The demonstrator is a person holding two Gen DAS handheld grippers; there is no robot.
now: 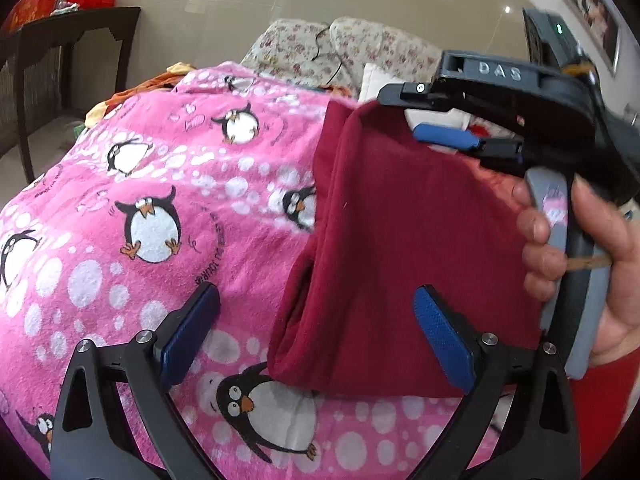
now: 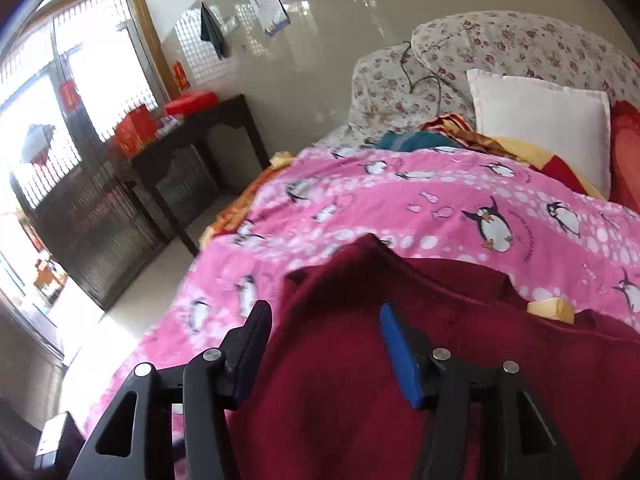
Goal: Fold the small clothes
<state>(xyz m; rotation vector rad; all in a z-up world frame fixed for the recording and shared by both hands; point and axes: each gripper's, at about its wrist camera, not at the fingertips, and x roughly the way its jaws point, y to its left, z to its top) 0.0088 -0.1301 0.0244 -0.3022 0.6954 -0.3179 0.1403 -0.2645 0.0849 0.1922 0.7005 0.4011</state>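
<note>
A dark red garment (image 1: 392,232) lies folded on the pink penguin blanket (image 1: 160,168). My left gripper (image 1: 318,338) stands wide open low over the garment's near left edge. Its right pad (image 1: 444,344) is in front of the cloth and its left pad over bare blanket, gripping nothing. A person's hand (image 1: 612,280) holds my right gripper (image 1: 408,114) at the garment's far edge. In the right wrist view a raised fold of the garment (image 2: 340,380) fills the space between the spread fingers of the right gripper (image 2: 324,312). The pads stand apart and do not pinch it.
The blanket (image 2: 420,200) covers a bed with a white pillow (image 2: 540,120), floral cushions (image 2: 500,40) and loose clothes at the head. A yellow cloth scrap (image 2: 552,308) lies beside the garment. A dark wooden table (image 2: 200,140) with red boxes stands left of the bed.
</note>
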